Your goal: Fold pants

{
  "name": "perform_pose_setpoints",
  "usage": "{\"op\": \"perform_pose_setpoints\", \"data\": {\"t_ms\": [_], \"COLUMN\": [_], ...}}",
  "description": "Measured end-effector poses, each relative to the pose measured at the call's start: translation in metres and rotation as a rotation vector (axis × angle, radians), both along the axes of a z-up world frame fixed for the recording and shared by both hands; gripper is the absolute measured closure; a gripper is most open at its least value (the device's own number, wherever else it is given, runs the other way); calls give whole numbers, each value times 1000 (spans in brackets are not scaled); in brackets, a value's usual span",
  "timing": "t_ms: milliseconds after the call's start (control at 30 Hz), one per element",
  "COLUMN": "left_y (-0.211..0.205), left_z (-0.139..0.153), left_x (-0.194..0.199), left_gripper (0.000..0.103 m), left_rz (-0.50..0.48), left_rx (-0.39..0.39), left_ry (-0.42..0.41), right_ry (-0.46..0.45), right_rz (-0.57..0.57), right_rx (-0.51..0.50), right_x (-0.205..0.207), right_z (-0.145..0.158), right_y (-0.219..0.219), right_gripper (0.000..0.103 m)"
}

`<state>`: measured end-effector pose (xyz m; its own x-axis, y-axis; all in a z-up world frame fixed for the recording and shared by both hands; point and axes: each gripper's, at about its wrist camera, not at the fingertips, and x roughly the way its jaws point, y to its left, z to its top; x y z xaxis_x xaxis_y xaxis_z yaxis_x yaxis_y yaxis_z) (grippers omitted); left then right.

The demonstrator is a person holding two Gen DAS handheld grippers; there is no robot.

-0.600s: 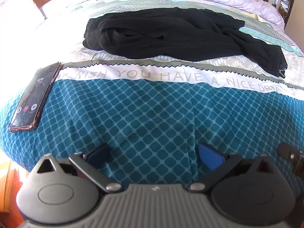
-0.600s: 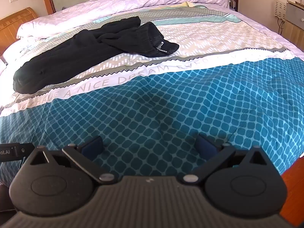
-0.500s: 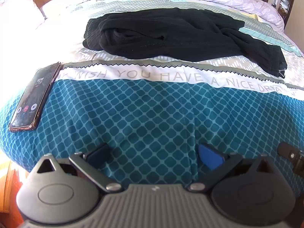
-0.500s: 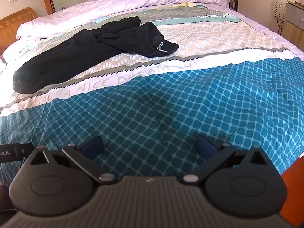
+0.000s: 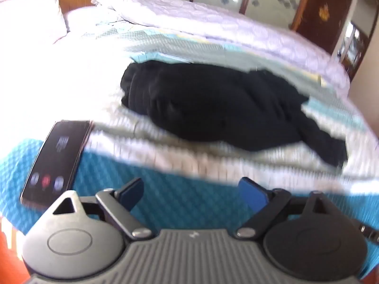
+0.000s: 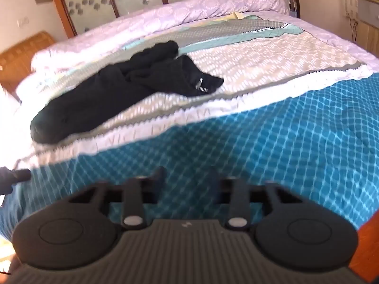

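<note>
One pair of black pants [image 5: 213, 104] is lying crumpled on the bed [image 6: 296, 137], far from both tongs, on the pale patterned band beyond the teal quilting. They are looking soft, thick and limp, probably light, so they will likely be sagging and bunching when lifted; taking hold at the waistband on the left and a cuff near the zip [image 6: 201, 86] seems sensible. Left tongs [image 5: 191, 191] are hanging released over the teal, holding nothing. Right tongs [image 6: 187, 179] are also gaping, empty. Near left, a glossy phone [image 5: 56, 158] is resting.
</note>
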<state>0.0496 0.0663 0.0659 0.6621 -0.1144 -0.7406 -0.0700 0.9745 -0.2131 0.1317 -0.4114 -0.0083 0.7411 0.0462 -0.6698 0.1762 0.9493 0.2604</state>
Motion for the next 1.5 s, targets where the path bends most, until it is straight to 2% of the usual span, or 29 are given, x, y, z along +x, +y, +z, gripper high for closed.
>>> {"op": "perform_pose_setpoints", "data": {"t_ms": [100,133,167,200,267,333,400,433,467,500,533,567,600,700,800,833,900,967,1067,1133,1167,1200,1233,1267,1300,1333,1367,1500], "left_y": [18,24,30,33,35,33,27,21,15,12,10,11,11,17,28,31,36,36,36,20,15,8,3,0,0,2,4,14], "left_z": [4,1,-2,-5,-15,-22,-31,-36,-40,-44,-44,-40,-34,-9,22,30,38,35,32,29,18,10,3,-2,-5,-6,-8,-20], "left_x": [41,52,70,77,97,120,133,143,148,156,156,155,152,135,109,103,101,105,98,90,83,88,87,88,89,89,91,102], "left_gripper": [19,15,7,2,0,0,7,29,66,78,85,92,93,93,93,93,93,93,93,90,83,81,82,77,71,53,40,32], "left_rz": [47,71,94,110,140,136,126,123,121,129,134,131,120,75,26,15,25,32,41,15,4,-5,-9,-13,-15,-6,11,35], "left_rx": [-78,-102,-133,-150,-167,-154,-134,-112,-88,-64,-68,-93,-110,-169,-228,-231,-190,-173,-186,-120,-70,-41,-35,-46,-63,-74,-84,-187], "left_ry": [22,29,42,48,55,61,69,90,112,136,134,115,92,41,-9,-29,-37,-11,21,41,67,102,129,146,152,153,148,172], "right_ry": [-44,-52,-59,-67,-102,-122,-103,-82,-65,-40,-33,-68,-114,-217,-323,-349,-370,-344,-240,-87,-7,63,118,147,159,161,146,56], "right_rz": [-4,-13,-20,-27,-31,31,138,202,263,300,277,218,156,-74,-261,-304,-378,-444,-500,-466,-449,-442,-433,-422,-419,-437,-473,-596], "right_rx": [11,-9,-31,-62,-156,-256,-366,-426,-479,-490,-455,-404,-369,-309,-349,-370,-384,-390,-487,-544,-555,-568,-579,-573,-545,-512,-468,-225], "right_x": [21,31,42,55,78,104,134,149,160,169,176,177,175,153,116,105,92,94,110,134,139,138,134,125,111,97,80,16], "right_z": [9,12,14,14,14,9,-3,-11,-17,-18,-8,8,28,92,155,175,202,212,197,162,142,120,103,86,85,75,71,64], "right_y": [-10,-11,-12,-13,-11,-5,6,13,18,16,4,-13,-33,-108,-174,-192,-223,-249,-265,-264,-265,-265,-263,-263,-260,-261,-265,-282], "right_gripper": [77,76,67,41,10,11,11,13,41,93,93,93,94,94,94,94,93,93,93,91,81,62,52,43,43,43,43,43]}}
